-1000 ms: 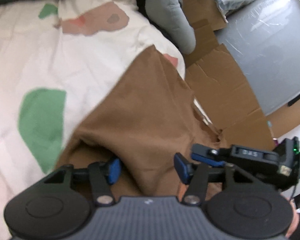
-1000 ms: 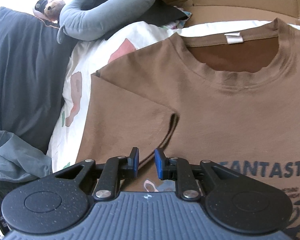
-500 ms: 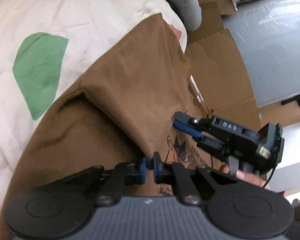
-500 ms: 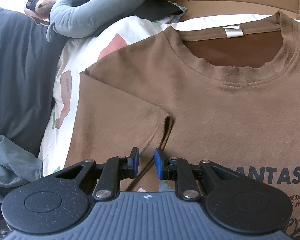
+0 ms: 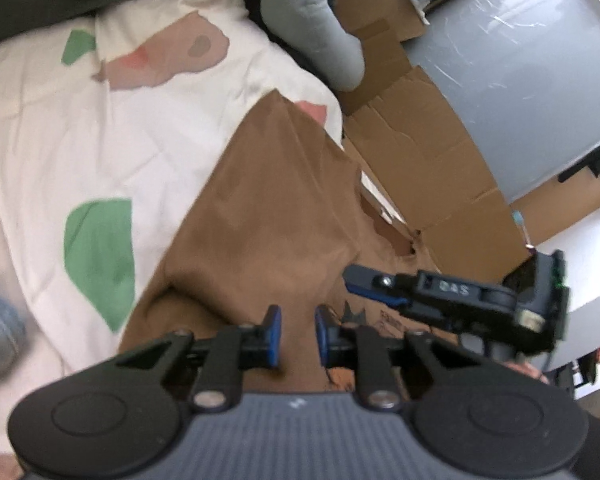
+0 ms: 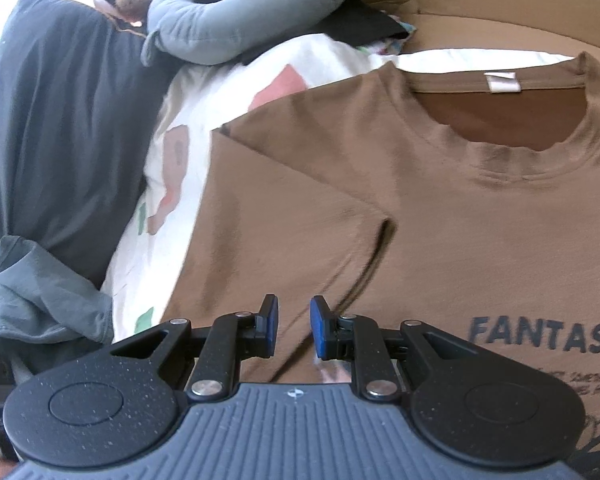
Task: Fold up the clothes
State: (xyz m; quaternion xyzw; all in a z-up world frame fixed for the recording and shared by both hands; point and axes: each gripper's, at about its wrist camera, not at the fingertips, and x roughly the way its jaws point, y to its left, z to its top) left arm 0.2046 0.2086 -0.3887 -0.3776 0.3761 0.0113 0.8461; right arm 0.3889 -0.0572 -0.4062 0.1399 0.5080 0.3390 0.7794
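Observation:
A brown T-shirt (image 6: 460, 220) with dark "FANTAST" lettering lies face up on the bed, collar at the far end. Its sleeve is folded in over the chest. In the left wrist view the shirt (image 5: 268, 208) runs as a long folded ridge away from me. My left gripper (image 5: 298, 334) hovers low over that ridge, open by a narrow gap, with cloth under it but nothing pinched. My right gripper (image 6: 294, 322) sits over the sleeve hem with a similar narrow gap. From the left wrist view the right gripper (image 5: 360, 284) is close on the right.
The white duvet (image 5: 80, 140) has green and pink patches. A grey tube pillow (image 6: 240, 12), a dark pillow (image 6: 52, 120) and a crumpled grey garment (image 6: 32, 292) lie to the left. Flattened cardboard (image 5: 432, 168) and a grey plastic-covered surface (image 5: 520, 72) lie past the bed edge.
My left gripper went from wide open to shut on the shirt's fold, then opened a little and pulled back. The right gripper kept the same gap and shifted only slightly.

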